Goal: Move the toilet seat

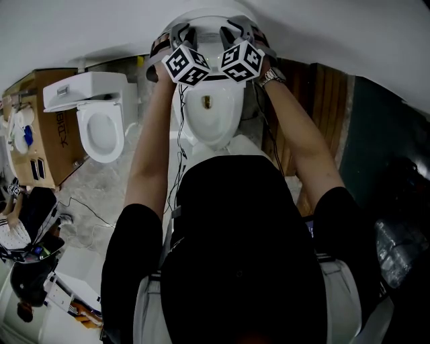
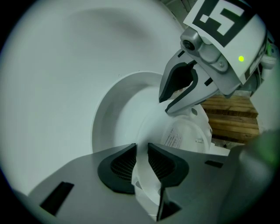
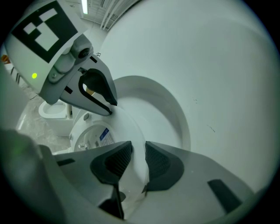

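Observation:
A white toilet (image 1: 213, 117) stands before the person, its white toilet seat (image 1: 209, 15) raised up towards the wall. Both grippers hold the seat's rim side by side. My left gripper (image 1: 179, 39) is shut on the seat's edge (image 2: 141, 175), which passes between its dark pads (image 2: 120, 166). My right gripper (image 1: 236, 35) is shut on the same edge (image 3: 136, 173) a little to the right. The left gripper view shows the right gripper (image 2: 183, 89) clamped on the rim above; the right gripper view shows the left gripper (image 3: 97, 94) likewise. The curved seat (image 3: 162, 109) fills both gripper views.
A second white toilet (image 1: 101, 124) stands at the left beside a cardboard box (image 1: 41, 134). Wooden boards (image 1: 319, 101) lean at the right and show in the left gripper view (image 2: 232, 116). Cables (image 1: 87, 208) trail over the marble floor. Bags and gear (image 1: 27, 235) lie at lower left.

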Available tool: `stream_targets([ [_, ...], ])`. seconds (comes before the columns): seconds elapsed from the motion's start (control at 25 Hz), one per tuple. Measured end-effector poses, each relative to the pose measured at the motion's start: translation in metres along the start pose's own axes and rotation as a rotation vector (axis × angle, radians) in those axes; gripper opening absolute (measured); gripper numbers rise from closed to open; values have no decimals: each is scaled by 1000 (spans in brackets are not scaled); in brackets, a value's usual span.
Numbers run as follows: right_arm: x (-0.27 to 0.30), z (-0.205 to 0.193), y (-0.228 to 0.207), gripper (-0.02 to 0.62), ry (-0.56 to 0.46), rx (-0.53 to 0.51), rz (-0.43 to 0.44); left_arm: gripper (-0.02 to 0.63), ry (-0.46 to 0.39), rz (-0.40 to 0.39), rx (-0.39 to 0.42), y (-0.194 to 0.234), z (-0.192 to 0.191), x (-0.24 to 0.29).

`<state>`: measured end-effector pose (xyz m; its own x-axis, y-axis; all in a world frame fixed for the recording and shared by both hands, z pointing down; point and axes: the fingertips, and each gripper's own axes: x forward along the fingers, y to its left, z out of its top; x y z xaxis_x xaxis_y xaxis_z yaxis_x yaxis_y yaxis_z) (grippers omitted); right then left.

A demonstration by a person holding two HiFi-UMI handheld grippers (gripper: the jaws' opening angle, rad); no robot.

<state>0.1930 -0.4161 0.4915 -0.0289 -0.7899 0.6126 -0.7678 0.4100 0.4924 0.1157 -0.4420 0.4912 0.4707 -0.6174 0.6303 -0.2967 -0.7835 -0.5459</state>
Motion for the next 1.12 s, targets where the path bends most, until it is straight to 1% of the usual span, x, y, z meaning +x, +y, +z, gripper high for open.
stream_targets([
  [0.68,5,1,-3,112,0,5,-3,89,-10,17,-16,4,0,4],
  [0.8,4,1,-3,112,1,9,12,91,-14,2,-23,3,0,4],
  [1.0,5,4,-4,115,4,39,65,92,-45,-43,-78,7,-3,4],
  [1.04,3,4,-5,115,-1,49,58,92,-56,-42,-94,7,-3,3],
  [1.12,-5,4,-11,112,-28,92,13,92,-78,-26,-122,8,-3,-2],
])
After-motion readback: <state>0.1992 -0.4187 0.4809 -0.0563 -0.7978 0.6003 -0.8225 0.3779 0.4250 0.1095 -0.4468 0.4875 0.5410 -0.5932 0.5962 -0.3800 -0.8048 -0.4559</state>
